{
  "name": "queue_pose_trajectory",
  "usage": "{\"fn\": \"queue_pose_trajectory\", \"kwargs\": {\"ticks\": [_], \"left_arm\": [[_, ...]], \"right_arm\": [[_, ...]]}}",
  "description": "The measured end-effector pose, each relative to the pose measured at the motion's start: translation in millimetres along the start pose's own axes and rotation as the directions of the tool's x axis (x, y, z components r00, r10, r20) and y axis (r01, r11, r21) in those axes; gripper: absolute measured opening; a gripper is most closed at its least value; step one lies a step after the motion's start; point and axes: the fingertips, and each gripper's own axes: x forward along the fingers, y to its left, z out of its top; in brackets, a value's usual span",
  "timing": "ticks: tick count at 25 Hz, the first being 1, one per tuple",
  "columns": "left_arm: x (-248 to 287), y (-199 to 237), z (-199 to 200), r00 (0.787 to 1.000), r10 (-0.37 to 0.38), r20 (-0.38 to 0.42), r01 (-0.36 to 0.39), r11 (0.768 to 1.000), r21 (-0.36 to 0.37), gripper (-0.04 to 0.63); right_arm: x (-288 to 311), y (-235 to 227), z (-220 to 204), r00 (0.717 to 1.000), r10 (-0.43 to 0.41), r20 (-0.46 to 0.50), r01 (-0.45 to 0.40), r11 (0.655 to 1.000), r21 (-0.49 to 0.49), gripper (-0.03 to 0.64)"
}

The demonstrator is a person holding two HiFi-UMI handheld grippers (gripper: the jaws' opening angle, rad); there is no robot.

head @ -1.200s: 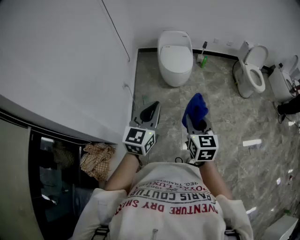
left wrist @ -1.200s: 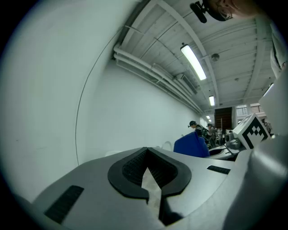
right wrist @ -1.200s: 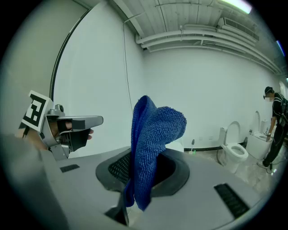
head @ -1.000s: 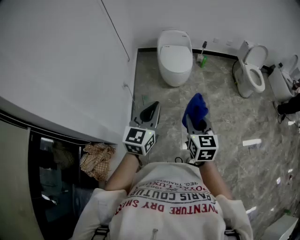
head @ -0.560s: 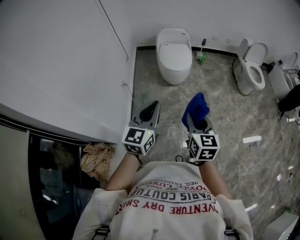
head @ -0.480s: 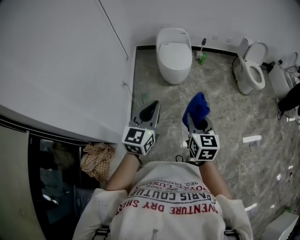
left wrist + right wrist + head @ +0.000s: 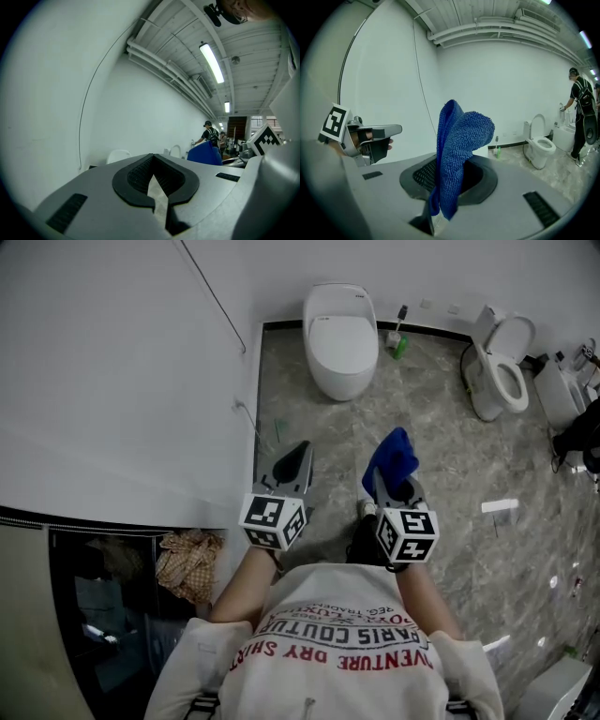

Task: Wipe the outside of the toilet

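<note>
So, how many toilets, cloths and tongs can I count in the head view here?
Toilets: 2, the white lid-down toilet and the white lid-up toilet.
Cloths: 2, the blue microfibre cloth gripped in the right tongs, and the checked beige cloth.
Tongs: 2, the right tongs and the left tongs.
Total: 6.
</note>
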Motion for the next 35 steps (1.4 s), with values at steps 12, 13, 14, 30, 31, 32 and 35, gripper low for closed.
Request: {"fn": "queue_pose_trajectory", "kwargs": {"ticks": [12, 13, 14, 30, 31, 32, 35], "left_arm": [[148, 25, 5, 0.998, 0.067, -0.015, -0.067, 0.998, -0.016, 0.006], [165, 29, 10, 0.997, 0.077, -0.018, -0.078, 0.997, -0.016, 0.006], [182, 33, 14, 0.996, 0.089, -0.019, -0.089, 0.996, -0.017, 0.006], [378, 119, 49, 0.981, 0.192, -0.022, -0.193, 0.979, -0.066, 0.006], [391, 130, 49, 0.981, 0.192, -0.024, -0.193, 0.979, -0.069, 0.006], [405, 142, 49, 0.981, 0.190, -0.025, -0.192, 0.979, -0.072, 0.006], [454, 185, 53, 0.984, 0.176, -0.023, -0.177, 0.981, -0.075, 0.006]], "right_arm": [[125, -110, 42, 0.997, 0.077, -0.030, -0.076, 0.997, 0.030, 0.077], [139, -122, 50, 0.996, 0.084, -0.032, -0.083, 0.996, 0.030, 0.077], [152, -134, 59, 0.995, 0.090, -0.034, -0.089, 0.996, 0.029, 0.077], [333, -265, 144, 0.990, 0.115, -0.077, -0.113, 0.993, 0.032, 0.077], [349, -269, 146, 0.990, 0.114, -0.083, -0.112, 0.993, 0.035, 0.077], [366, -272, 149, 0.990, 0.114, -0.088, -0.111, 0.993, 0.037, 0.077], [424, -280, 162, 0.990, 0.101, -0.096, -0.098, 0.995, 0.034, 0.077]]}}
